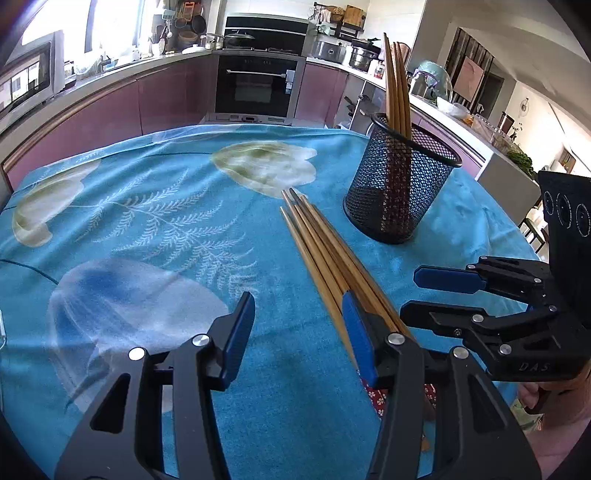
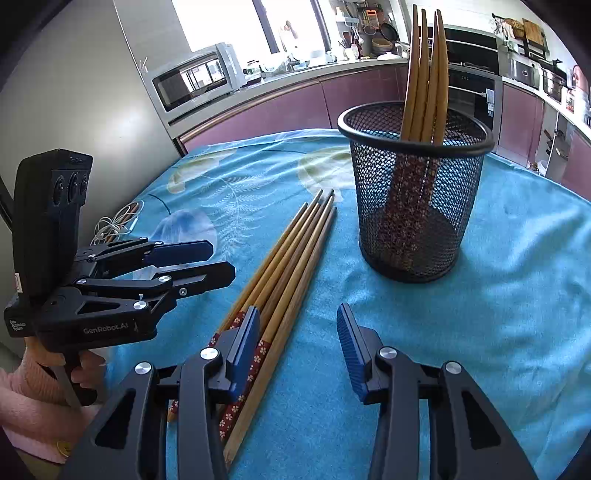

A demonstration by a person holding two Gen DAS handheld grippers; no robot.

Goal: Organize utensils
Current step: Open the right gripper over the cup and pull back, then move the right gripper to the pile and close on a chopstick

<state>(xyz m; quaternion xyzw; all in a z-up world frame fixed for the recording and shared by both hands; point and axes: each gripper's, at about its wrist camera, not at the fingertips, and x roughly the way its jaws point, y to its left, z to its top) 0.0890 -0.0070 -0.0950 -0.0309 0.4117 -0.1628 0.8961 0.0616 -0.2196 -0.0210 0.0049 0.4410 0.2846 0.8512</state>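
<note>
Loose chopsticks point(image 2: 284, 273) lie bundled on the blue cloth point(image 1: 147, 229) beside the mesh cup point(image 2: 413, 192). My left gripper point(image 1: 299, 332) and right gripper point(image 2: 297, 343) are both released, empty. I should straddle one stick squarely before clenching.

Bright daylight comes in through the far windows point(image 2: 221, 22), which glow plain white. The blue tablecloth point(image 1: 147, 221) is well lit, with soft shadows near the bottom. Both pictures are sharp. Straight lines bend near the dark round corners.
</note>
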